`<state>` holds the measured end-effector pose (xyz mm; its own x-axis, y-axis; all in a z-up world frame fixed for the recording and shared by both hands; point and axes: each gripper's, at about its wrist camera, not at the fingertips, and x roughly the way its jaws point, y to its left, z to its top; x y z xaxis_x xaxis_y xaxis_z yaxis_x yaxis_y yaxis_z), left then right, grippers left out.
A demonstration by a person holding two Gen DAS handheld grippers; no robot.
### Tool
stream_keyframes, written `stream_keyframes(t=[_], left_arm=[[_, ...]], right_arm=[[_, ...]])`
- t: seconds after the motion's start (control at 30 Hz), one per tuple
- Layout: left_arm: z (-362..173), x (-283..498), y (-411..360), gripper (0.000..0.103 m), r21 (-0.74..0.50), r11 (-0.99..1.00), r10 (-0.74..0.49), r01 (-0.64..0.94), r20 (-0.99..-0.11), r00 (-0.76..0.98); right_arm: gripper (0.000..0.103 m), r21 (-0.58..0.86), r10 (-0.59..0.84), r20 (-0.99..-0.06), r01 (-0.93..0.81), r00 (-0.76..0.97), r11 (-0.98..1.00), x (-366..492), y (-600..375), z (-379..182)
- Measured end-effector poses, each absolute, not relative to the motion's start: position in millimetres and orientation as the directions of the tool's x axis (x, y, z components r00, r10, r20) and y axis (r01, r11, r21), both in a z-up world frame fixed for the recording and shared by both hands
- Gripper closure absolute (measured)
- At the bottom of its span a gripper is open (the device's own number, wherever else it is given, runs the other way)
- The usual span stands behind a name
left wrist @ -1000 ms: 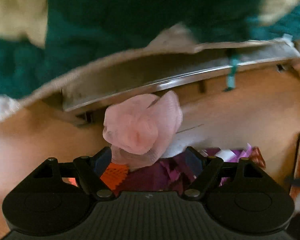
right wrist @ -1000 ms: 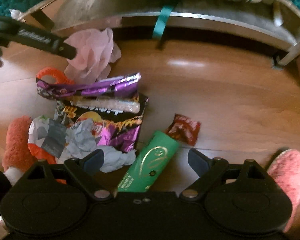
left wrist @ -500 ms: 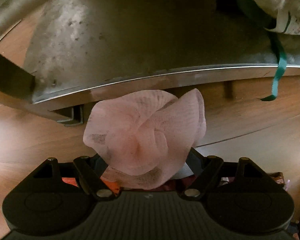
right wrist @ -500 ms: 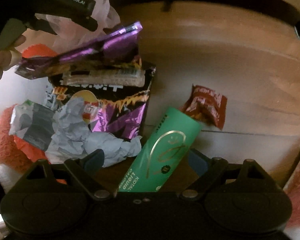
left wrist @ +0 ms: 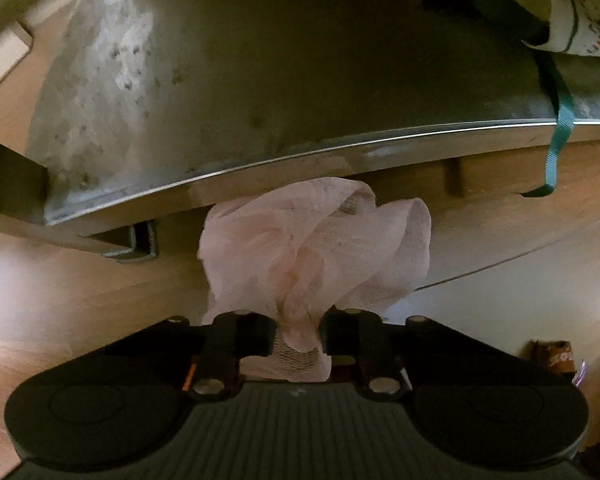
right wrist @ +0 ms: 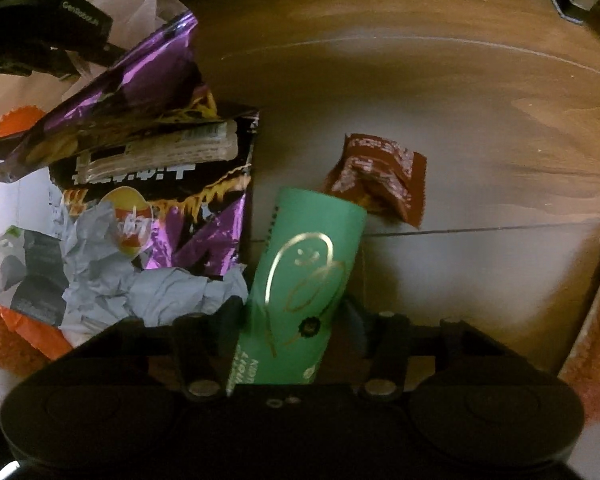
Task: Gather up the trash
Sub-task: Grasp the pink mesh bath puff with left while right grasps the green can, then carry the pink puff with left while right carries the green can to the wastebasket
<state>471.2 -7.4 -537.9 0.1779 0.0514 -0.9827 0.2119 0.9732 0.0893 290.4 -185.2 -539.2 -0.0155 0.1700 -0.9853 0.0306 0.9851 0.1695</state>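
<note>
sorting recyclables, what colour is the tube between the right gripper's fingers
Green with gold line art, clearest in the right wrist view.

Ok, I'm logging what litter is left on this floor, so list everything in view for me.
pink tissue: one, pale pink, crumpled, pinched in the left tool
green tube: one, mint green with gold print, lying on the floor between the right tool's fingers
purple chip bags: two, purple and black, left of the tube
grey paper: one, crumpled, in front of the bags
red wrapper: one, dark red, on bare floor right of the tube
wooden floor: brown
metal frame: grey, above the tissue
green strap: one, hanging from the frame
left tool: black, closing on the tissue
right tool: black, closing around the tube
</note>
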Motion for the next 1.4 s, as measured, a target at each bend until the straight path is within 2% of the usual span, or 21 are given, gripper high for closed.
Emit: stream_keyframes(t=[0.17,0.37,0.77,1.07,1.4], left_arm=[[-518.1,459.8,-5.8,0.091,0.094,0.966,0.050,0.241,-0.982,0.182],[-474.6,443.6,4.0,0.092,0.085,0.951,0.026,0.299,-0.980,0.196],[-340.7,408.4,21.5,0.092,0.054,0.962,-0.027,0.267,-0.957,0.290],[-232.1,376.7,32.7,0.092,0.037,0.980,-0.048,0.198,-0.913,0.406],[-114.0,348.9,32.6,0.092,0.015,0.993,-0.055,0.117,-0.814,0.578]], right_arm=[[0.053,0.145,0.145,-0.989,0.029,-0.015,0.989,286.0,-181.8,-526.0],[0.054,0.155,0.156,-0.988,0.050,-0.004,0.987,278.3,-176.6,-489.0],[0.054,0.195,0.183,-0.974,0.085,0.133,0.977,265.8,-178.6,-376.8],[0.054,0.265,0.225,-0.919,0.087,0.324,0.960,260.2,-190.7,-276.5],[0.054,0.335,0.328,-0.791,-0.083,0.517,0.939,258.9,-194.1,-130.5]])
